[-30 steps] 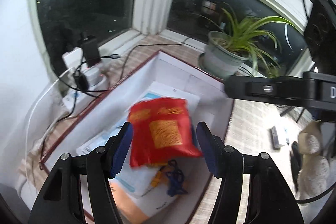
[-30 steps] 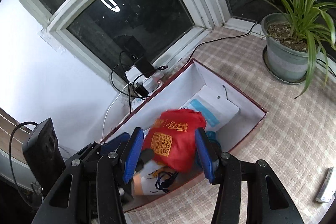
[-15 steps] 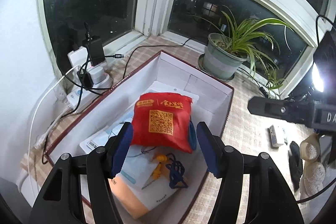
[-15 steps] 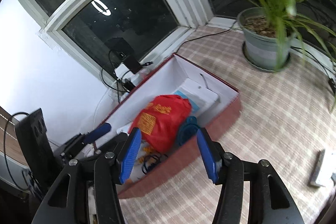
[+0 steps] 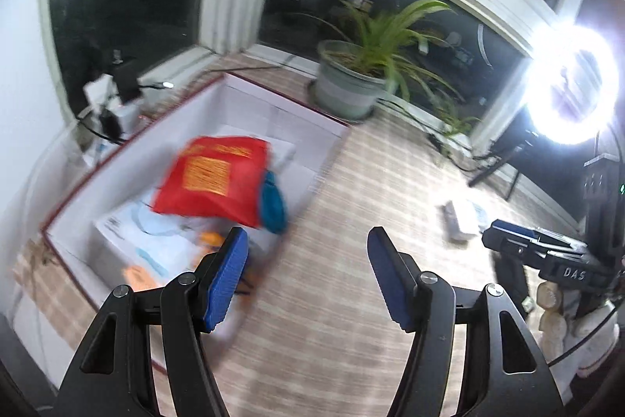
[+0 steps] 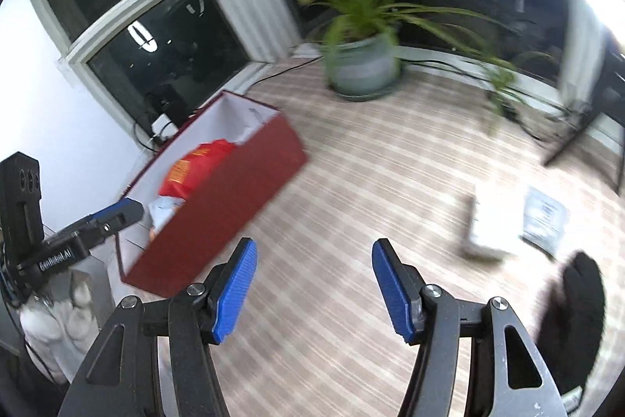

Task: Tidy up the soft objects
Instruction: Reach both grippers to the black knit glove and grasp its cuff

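It is dark outside the black window panes (image 5: pixel 129 6). A round white ring lamp (image 5: pixel 572 86) glares brightly. Both pictures look smeared and blurry, and their edges bend round into black corners.

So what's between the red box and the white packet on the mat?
Only bare checked mat between box and packet, clearest in the right wrist view.

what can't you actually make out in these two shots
- Print on the red bag: left wrist view, motion blur smears it.
- What lies under the red bag in the box: right wrist view, the near red wall hides most of it.
- Dark object at lower right: right wrist view, blurred and cut by the frame edge.
- White packet on the checked cloth: blurred, label unreadable.
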`<state>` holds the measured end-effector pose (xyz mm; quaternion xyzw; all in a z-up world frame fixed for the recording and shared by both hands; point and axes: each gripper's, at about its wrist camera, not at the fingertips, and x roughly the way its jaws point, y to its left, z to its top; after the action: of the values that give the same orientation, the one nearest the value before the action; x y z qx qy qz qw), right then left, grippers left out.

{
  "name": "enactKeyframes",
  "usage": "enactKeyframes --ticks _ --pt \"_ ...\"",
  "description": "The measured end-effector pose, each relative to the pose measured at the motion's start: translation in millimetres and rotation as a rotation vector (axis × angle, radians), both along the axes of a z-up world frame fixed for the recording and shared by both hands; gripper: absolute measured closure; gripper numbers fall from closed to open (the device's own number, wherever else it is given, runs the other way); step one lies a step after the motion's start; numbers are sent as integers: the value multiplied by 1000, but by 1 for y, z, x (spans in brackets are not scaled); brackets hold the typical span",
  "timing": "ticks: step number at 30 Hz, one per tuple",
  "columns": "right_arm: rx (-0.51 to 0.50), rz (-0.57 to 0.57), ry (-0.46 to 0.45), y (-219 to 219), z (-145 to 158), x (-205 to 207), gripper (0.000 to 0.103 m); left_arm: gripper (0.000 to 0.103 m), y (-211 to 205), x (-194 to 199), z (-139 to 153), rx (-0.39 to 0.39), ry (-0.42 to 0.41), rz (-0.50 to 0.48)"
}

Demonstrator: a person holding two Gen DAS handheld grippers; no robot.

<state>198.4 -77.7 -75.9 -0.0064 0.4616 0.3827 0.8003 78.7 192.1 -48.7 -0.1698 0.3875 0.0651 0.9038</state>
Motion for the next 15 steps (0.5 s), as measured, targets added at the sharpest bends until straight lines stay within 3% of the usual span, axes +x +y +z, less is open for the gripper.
enactKeyframes --ticks 5,11,15 --pt "7 -100 -5 -85 -12 -6 44 40 -44 4 -5 -46 -5 -63" --pt "-61 -204 0 -179 -27 -7 43 40 -109 19 -12 -75 5 -153" --pt "-78 -280 50 -233 -37 0 43 40 -154 31 -19 -94 15 -210"
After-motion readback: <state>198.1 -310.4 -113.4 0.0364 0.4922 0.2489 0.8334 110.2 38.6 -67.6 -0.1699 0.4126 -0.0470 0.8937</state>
